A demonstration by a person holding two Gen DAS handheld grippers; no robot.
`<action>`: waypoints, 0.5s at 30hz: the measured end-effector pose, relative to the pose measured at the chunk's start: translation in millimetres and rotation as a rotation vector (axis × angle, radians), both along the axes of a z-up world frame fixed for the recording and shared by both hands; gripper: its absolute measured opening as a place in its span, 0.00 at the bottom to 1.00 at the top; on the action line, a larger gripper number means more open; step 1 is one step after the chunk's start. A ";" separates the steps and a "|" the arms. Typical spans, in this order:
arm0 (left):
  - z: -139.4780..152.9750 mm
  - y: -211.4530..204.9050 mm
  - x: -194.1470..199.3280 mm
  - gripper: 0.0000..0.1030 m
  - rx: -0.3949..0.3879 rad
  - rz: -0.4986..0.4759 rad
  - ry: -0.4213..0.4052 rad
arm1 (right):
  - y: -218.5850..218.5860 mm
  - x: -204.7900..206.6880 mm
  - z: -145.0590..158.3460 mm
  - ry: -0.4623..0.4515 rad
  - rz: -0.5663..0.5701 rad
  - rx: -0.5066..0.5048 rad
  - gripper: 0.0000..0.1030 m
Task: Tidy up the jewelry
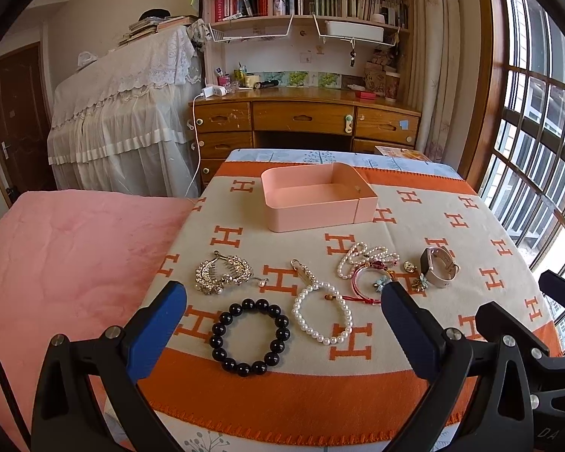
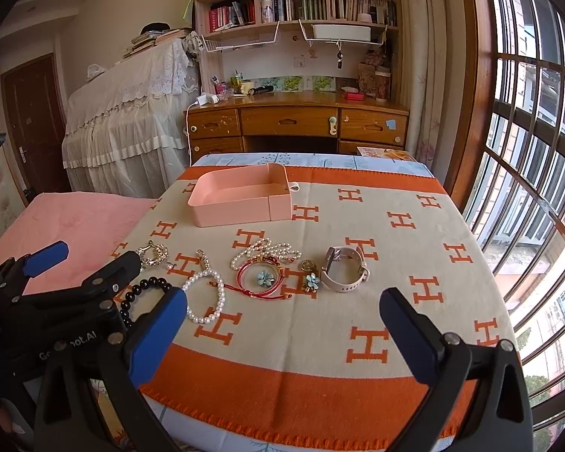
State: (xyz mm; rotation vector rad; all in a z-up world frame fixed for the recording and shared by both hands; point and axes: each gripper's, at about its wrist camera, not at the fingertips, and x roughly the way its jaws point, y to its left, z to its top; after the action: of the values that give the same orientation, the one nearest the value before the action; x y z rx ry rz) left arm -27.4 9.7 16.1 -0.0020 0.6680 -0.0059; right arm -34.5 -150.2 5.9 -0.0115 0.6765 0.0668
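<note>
Both grippers hover wide open: the left gripper (image 1: 282,312) above the black bead bracelet (image 1: 249,336), the right gripper (image 2: 282,314) over bare blanket (image 2: 414,248), empty.

The blanket (image 1: 414,226) covering the surface carries a repeated orange letter "H" motif across its beige field. In the right wrist view, the black body of the left claw (image 2: 90,275) bears white lettering, partly hidden by a screw, reading roughly "Ge…oot.AI". In the left wrist view, the letters "DA" stand on the black housing at the lower right edge; book spines on the shelf are too small to read.
</note>
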 end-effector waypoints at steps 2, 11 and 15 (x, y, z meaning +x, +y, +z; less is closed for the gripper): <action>1.6 1.6 -3.3 0.99 -0.003 0.002 -0.005 | 2.9 -5.2 0.6 -0.008 0.001 -0.002 1.00; 5.7 2.6 -11.6 0.99 -0.012 -0.002 -0.013 | 4.5 -16.1 7.0 -0.020 -0.008 -0.004 1.00; 6.5 2.1 -13.5 0.99 -0.012 -0.005 -0.013 | 4.4 -17.9 7.5 -0.018 -0.009 -0.001 1.00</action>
State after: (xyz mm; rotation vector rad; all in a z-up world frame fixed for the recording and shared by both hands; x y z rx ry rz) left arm -40.9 11.8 22.6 -0.0116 0.6548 -0.0144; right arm -52.4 -145.8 13.4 -0.0100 0.6582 0.0578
